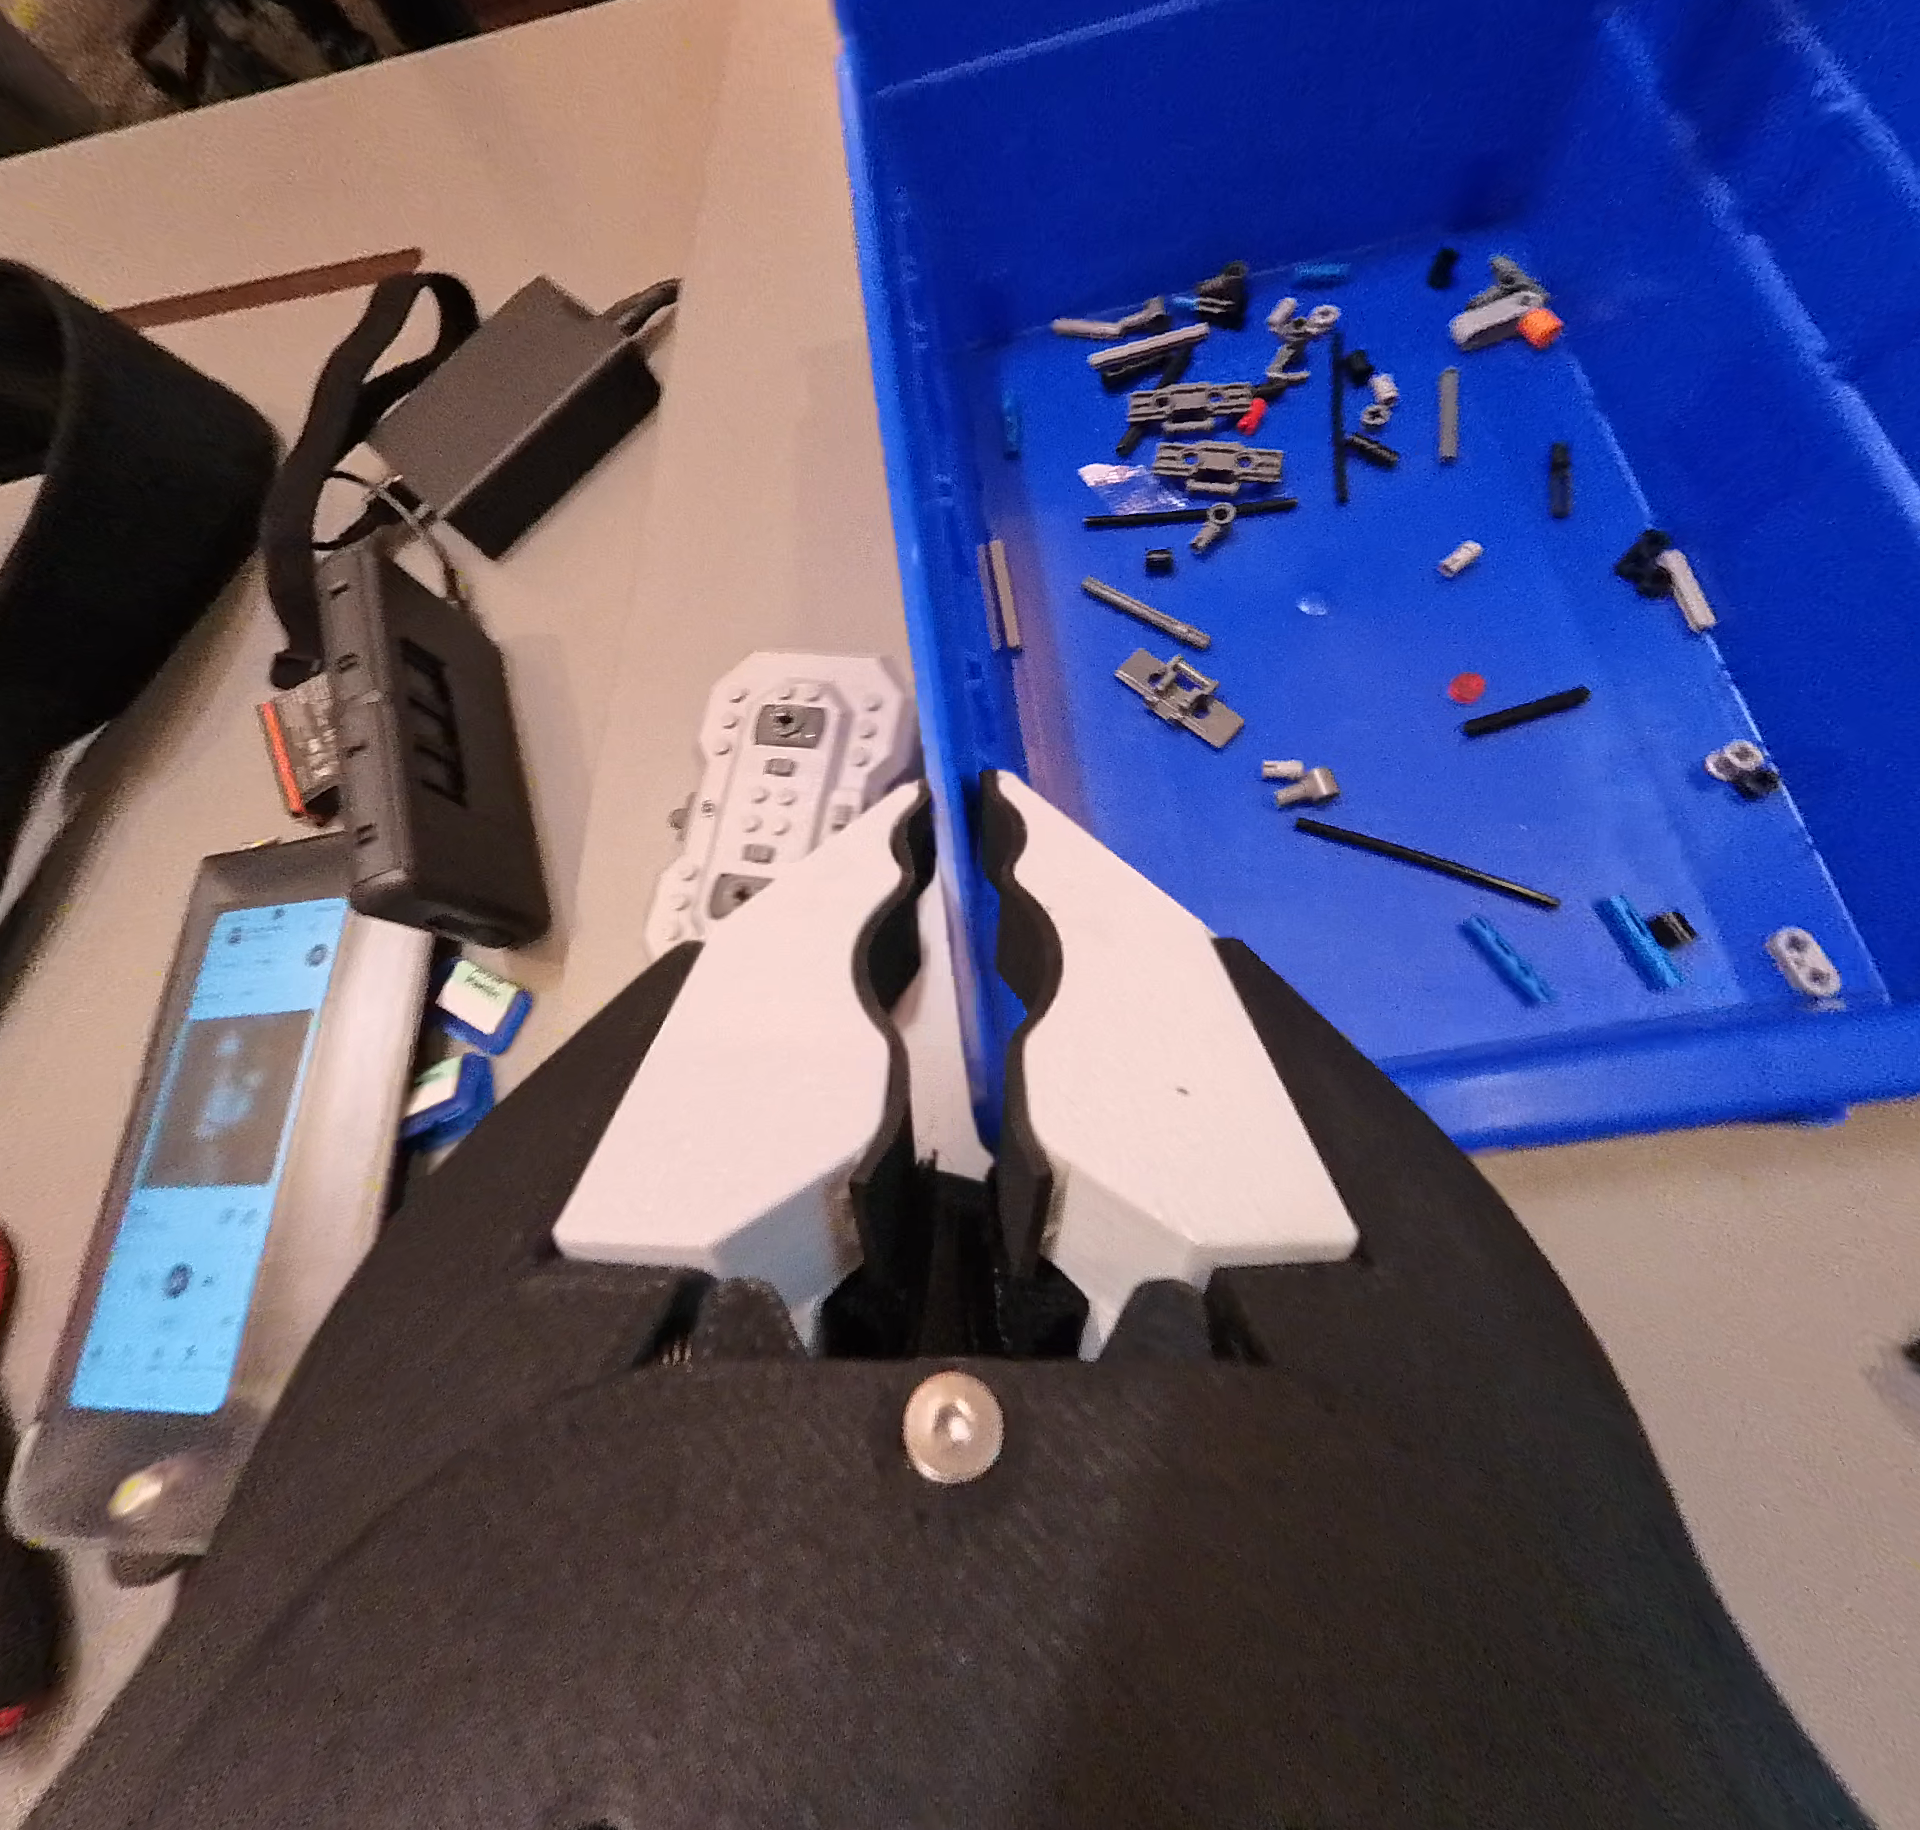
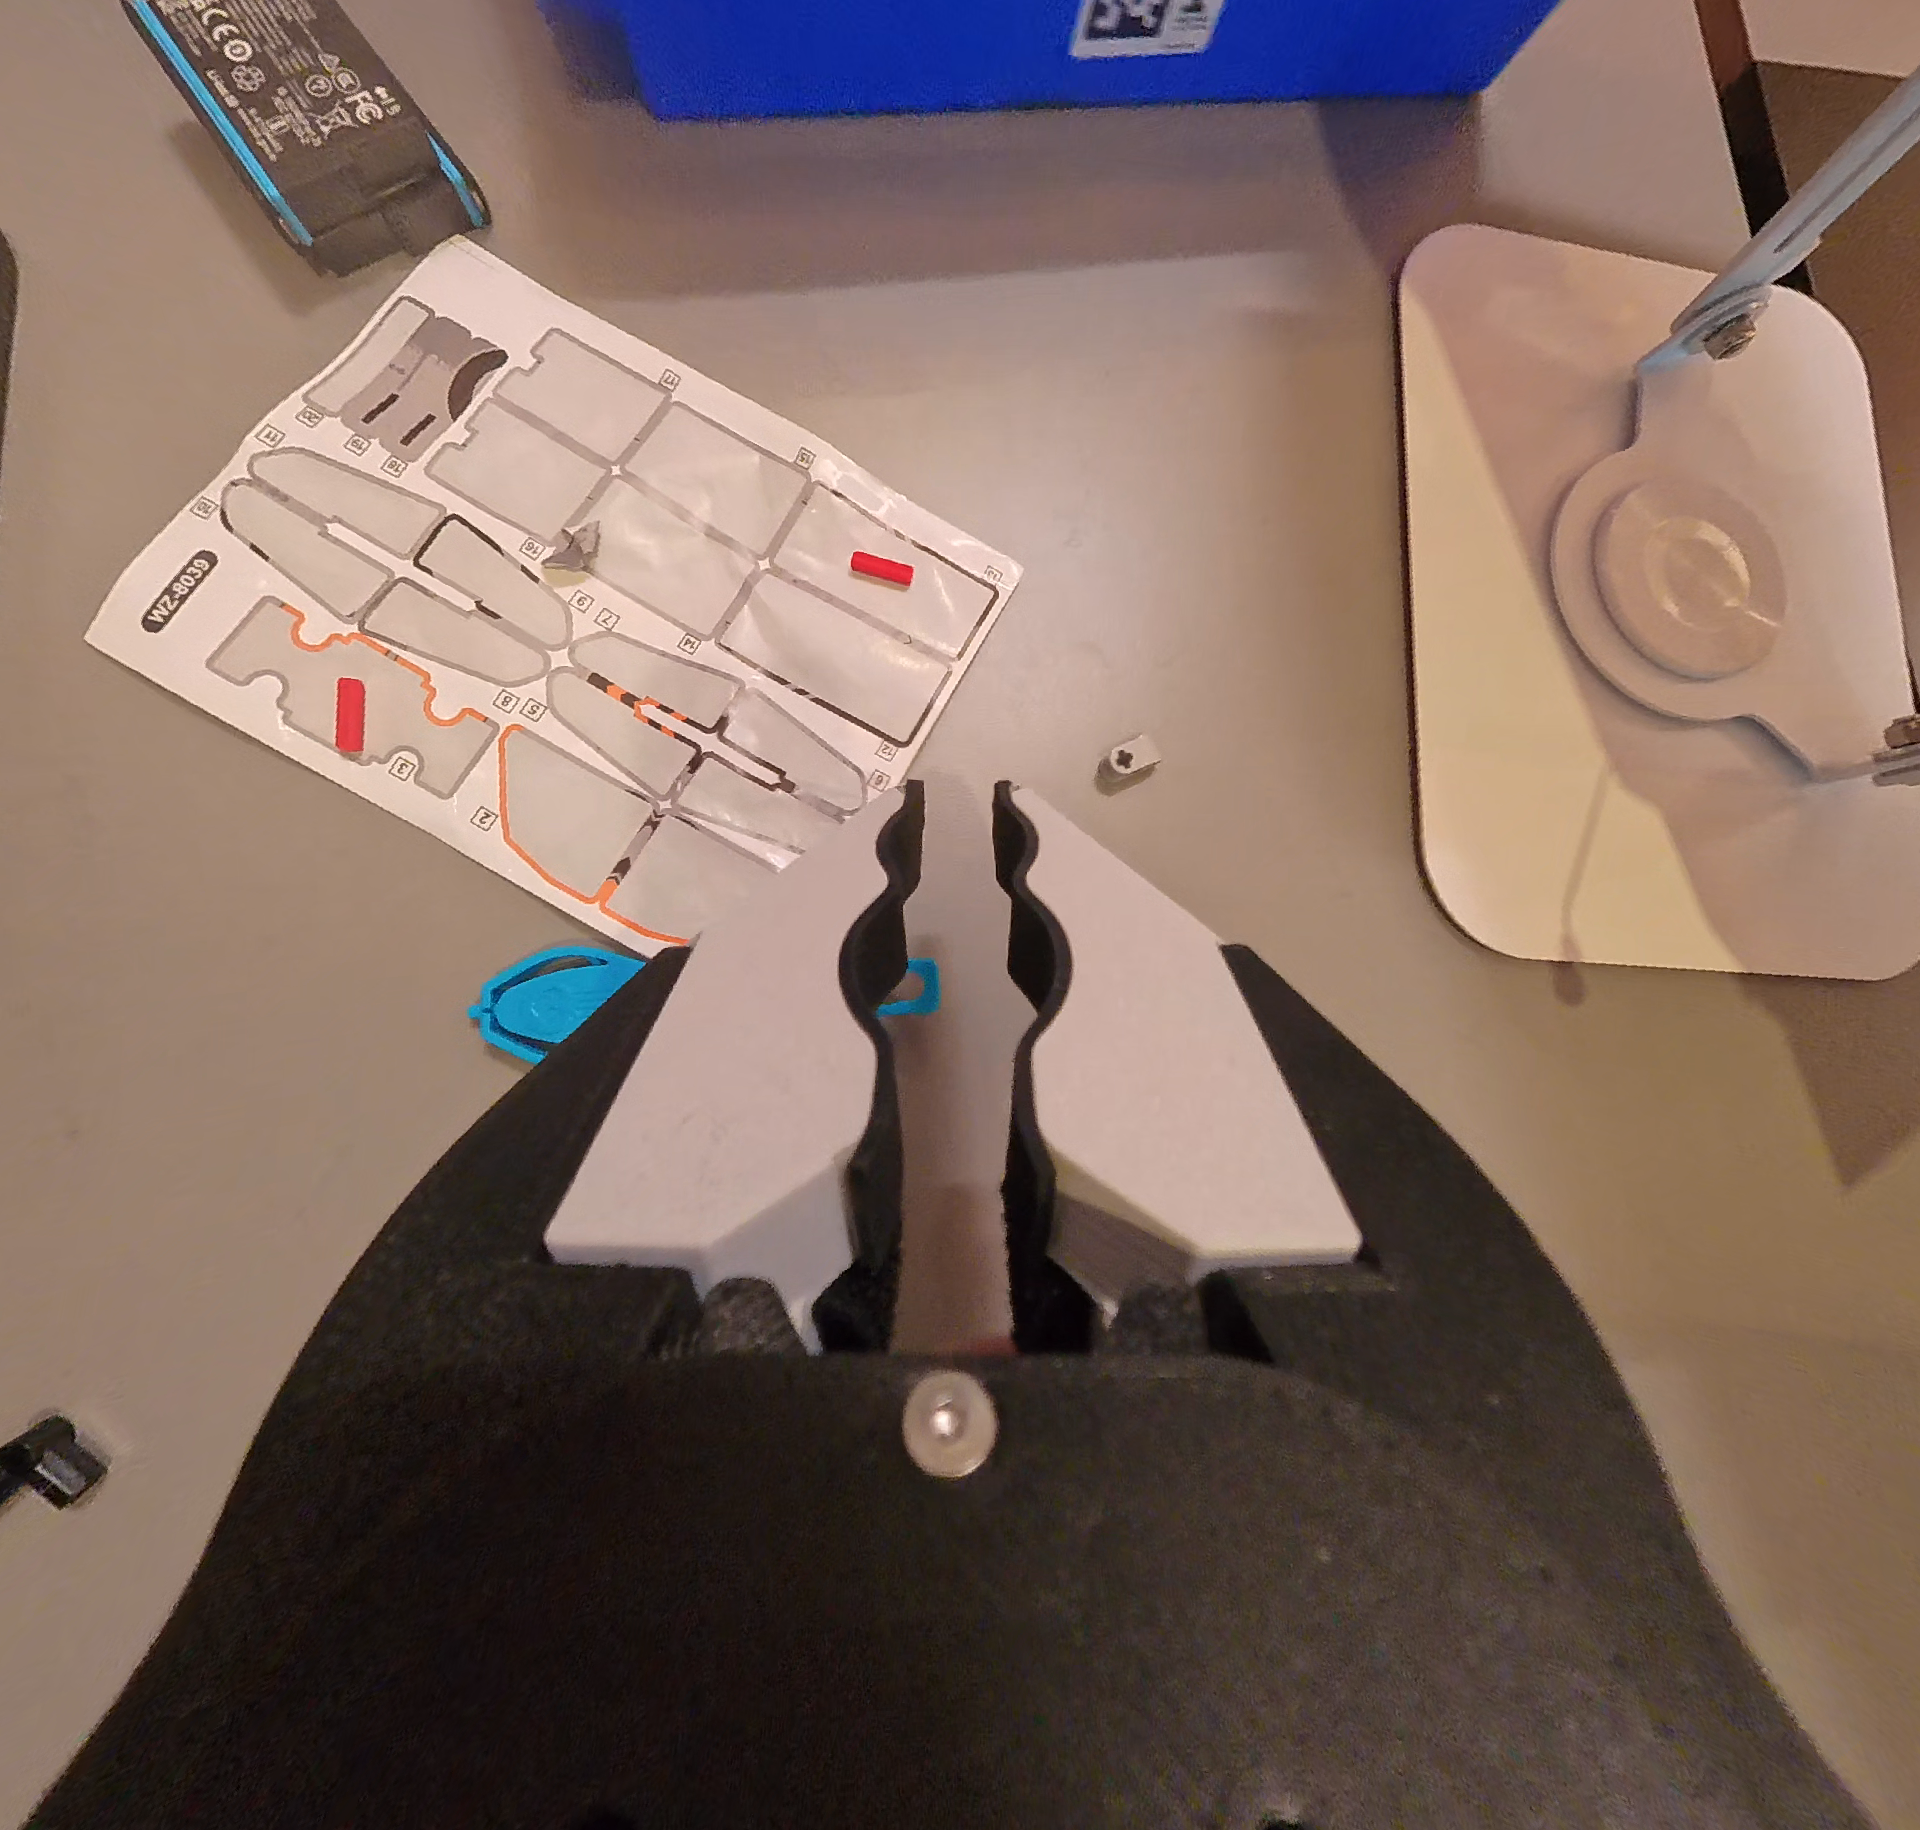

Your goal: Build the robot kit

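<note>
My L gripper (image 1: 956,793) has its jaws at a narrow gap, nothing held, lined up w/ a side wall of the blue bin (image 1: 904,430); can't tell if it touches. R gripper (image 2: 956,793), jaws also narrow & empty, hovers in front of the bin, nearest 1 grey connector (image 2: 1127,764). Also in front of the bin: 1 sticker sheet (image 2: 665,492) w/ 2 red pegs (image 2: 881,568) on it; bits that small want a fingertip pinch, I'd say.

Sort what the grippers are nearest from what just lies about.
Nearest: left gripper, open, by bin wall and white hub; right gripper, open, by grey piece, sticker sheet.
About: phone, charger, battery, stand base, red pins.
</note>
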Demonstrator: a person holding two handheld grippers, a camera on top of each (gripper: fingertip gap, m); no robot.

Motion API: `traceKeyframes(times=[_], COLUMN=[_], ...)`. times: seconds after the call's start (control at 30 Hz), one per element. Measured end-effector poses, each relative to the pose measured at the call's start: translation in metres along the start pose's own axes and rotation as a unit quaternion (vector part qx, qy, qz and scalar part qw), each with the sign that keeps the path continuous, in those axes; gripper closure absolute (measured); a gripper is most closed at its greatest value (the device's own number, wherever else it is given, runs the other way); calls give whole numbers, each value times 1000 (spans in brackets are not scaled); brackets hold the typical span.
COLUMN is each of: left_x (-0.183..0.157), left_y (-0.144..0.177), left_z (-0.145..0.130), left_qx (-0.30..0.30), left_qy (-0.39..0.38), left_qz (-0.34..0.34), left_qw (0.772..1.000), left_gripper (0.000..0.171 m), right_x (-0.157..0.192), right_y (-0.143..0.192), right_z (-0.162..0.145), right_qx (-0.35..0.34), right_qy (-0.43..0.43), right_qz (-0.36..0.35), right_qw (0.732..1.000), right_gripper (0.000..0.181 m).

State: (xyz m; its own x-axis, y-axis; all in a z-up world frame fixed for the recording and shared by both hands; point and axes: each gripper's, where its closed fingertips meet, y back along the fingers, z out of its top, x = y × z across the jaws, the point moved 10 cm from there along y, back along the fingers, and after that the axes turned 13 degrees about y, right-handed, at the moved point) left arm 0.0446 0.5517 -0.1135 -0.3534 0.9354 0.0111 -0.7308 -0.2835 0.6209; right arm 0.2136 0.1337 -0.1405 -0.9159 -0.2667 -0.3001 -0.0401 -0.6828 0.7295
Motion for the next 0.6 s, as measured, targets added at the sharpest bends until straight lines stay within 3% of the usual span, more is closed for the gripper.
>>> traceKeyframes(times=[0.6], left_x=[-60], left_y=[35], left_z=[-32], left_qx=[-23], left_qy=[12], left_qz=[-15], left_qw=[1000], left_gripper=[163], right_x=[11], right_y=[3], right_z=[-5], right_qx=[-11], right_qy=[8], right_qz=[1], right_qw=[1000], right_gripper=[172])
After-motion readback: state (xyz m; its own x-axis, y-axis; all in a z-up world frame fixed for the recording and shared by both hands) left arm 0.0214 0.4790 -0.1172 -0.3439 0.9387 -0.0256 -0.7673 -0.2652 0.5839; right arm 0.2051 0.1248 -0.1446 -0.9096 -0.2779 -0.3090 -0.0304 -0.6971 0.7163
